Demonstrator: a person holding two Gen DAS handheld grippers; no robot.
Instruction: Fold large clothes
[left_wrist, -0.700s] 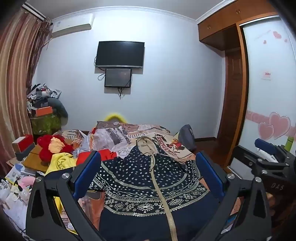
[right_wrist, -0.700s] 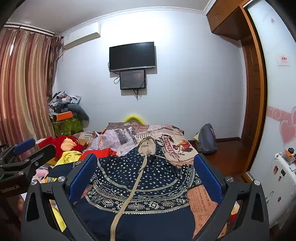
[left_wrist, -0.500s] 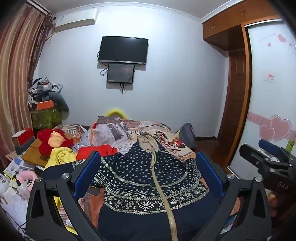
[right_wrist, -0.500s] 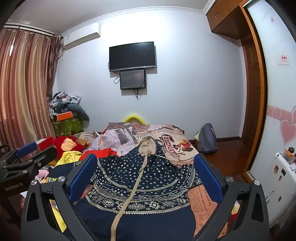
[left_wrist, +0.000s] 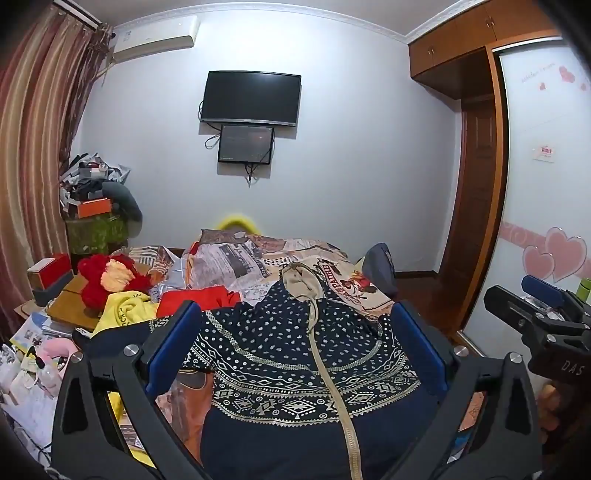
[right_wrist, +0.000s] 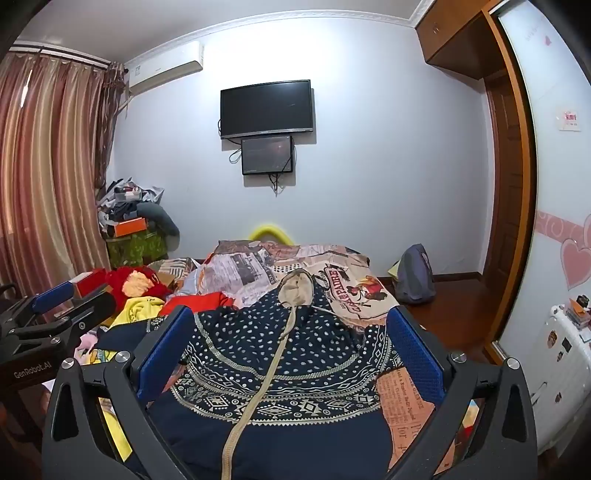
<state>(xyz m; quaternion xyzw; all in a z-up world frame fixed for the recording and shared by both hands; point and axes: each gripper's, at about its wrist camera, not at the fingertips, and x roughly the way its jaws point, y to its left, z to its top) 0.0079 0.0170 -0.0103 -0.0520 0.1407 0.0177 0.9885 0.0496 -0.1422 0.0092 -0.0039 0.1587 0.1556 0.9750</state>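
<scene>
A navy hooded jacket (left_wrist: 291, 354) with white dots, patterned bands and a beige zip lies spread on the bed, its beige-lined hood (left_wrist: 301, 282) toward the far wall. The same jacket (right_wrist: 280, 354) fills the lower middle of the right wrist view. My left gripper (left_wrist: 295, 343) hovers over it, jaws wide open, nothing between the blue pads. My right gripper (right_wrist: 291, 343) is likewise open and empty above the jacket. Each gripper shows in the other's view: the right one (left_wrist: 543, 314) at the right edge, the left one (right_wrist: 55, 314) at the left edge.
A printed bedspread (left_wrist: 258, 254) covers the bed. Red (left_wrist: 195, 299) and yellow clothes (left_wrist: 125, 306) and a red plush toy (left_wrist: 110, 273) lie to the left. A backpack (right_wrist: 415, 275) stands on the floor at right by the wardrobe (left_wrist: 476, 206). Clutter fills the left corner.
The left wrist view has tipped slightly and shifted left, so the right gripper sits a little higher at its edge. The jacket has not moved; both grippers stay open.
</scene>
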